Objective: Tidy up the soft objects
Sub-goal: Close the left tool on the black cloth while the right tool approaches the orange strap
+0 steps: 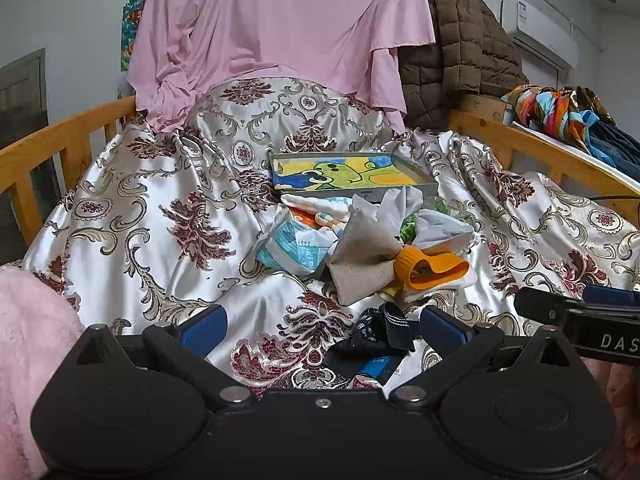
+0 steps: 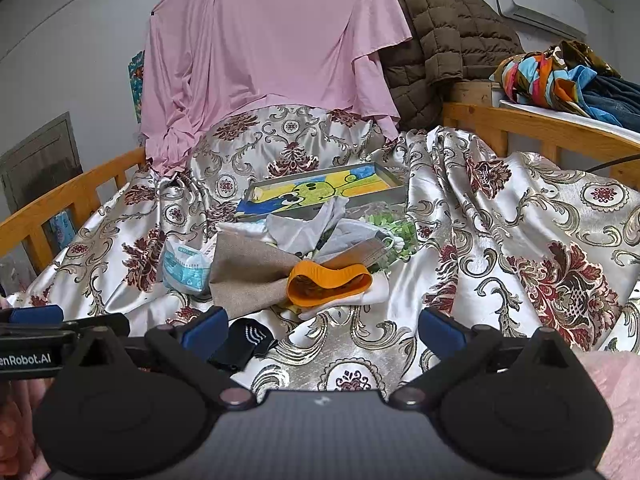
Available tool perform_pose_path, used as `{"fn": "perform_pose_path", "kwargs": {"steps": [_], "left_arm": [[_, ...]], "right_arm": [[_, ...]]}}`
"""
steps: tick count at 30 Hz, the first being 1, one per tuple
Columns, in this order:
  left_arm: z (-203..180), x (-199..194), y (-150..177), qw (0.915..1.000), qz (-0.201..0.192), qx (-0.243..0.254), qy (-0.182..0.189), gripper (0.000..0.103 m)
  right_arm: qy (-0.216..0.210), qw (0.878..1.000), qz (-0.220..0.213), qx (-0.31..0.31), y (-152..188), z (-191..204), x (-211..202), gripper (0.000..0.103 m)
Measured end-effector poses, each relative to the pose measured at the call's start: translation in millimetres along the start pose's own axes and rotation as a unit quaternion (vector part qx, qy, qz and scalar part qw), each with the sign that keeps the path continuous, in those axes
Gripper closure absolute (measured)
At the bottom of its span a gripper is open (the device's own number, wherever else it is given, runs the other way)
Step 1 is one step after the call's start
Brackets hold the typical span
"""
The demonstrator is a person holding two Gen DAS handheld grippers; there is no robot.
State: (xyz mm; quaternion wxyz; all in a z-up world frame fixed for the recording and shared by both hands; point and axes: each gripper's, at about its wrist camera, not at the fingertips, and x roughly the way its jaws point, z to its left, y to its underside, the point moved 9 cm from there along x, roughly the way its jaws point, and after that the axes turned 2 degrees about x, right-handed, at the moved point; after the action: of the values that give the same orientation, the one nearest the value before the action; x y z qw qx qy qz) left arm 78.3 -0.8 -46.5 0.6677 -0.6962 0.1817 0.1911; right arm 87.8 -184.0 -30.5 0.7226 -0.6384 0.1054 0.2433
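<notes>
A shiny flowered bedspread (image 1: 168, 200) covers the bed between its wooden rails (image 1: 60, 136), with a pink sheet (image 1: 280, 20) hung up behind and a brown padded coat (image 1: 460, 40) beside it. Near the middle of the bedspread lies a flat box (image 1: 344, 172) with a cartoon picture, and just in front of it a heap of soft things: a beige cloth (image 1: 364, 256), an orange silicone mitt (image 1: 428, 268) and a blue-and-white packet (image 1: 292, 248). The left gripper (image 1: 320, 328) hangs with its fingers spread wide around a dark sock (image 1: 380, 332) without touching it, and the right gripper (image 2: 320, 330) is likewise spread wide and holds nothing, the sock (image 2: 244, 340) just inside its left finger.
</notes>
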Motion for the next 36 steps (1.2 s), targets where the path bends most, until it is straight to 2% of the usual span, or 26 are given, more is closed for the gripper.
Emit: {"fn": "perform_pose_path", "kwargs": {"steps": [9, 15, 19, 23, 25, 28, 31, 33, 36], "left_arm": [[0, 11, -7, 0.9997, 0.023, -0.004, 0.010, 0.001], [-4, 31, -23, 0.9969, 0.050, 0.052, 0.030, 0.001], [-9, 53, -40, 0.9882, 0.085, 0.104, 0.073, 0.001], [-15, 79, -58, 0.9703, 0.131, 0.155, 0.132, 0.001], [-18, 91, -62, 0.9615, 0.141, 0.187, 0.144, 0.001], [-30, 103, -60, 0.9422, 0.146, 0.235, 0.189, 0.001], [-46, 107, -49, 0.9195, 0.145, 0.277, 0.238, 0.001], [-58, 109, -39, 0.8995, 0.145, 0.311, 0.270, 0.001], [-69, 112, -27, 0.8772, 0.144, 0.347, 0.299, 0.003]], "right_arm": [[0.005, 1.000, 0.009, 0.003, 6, -1, 6, 0.000], [0.008, 0.999, 0.037, 0.022, 0, -8, 18, 0.000], [0.010, 0.997, 0.064, 0.032, -3, -11, 35, 0.000], [0.015, 0.997, 0.064, 0.035, -15, -18, 52, 0.000], [0.011, 0.997, 0.068, 0.028, -21, -20, 65, 0.000], [0.012, 0.997, 0.078, -0.002, -26, -20, 85, 0.000], [-0.027, 0.993, 0.111, -0.011, -28, -14, 106, 0.000], [-0.055, 0.989, 0.133, -0.032, -29, -8, 120, 0.000], [-0.078, 0.982, 0.153, -0.073, -30, 1, 136, 0.000]]}}
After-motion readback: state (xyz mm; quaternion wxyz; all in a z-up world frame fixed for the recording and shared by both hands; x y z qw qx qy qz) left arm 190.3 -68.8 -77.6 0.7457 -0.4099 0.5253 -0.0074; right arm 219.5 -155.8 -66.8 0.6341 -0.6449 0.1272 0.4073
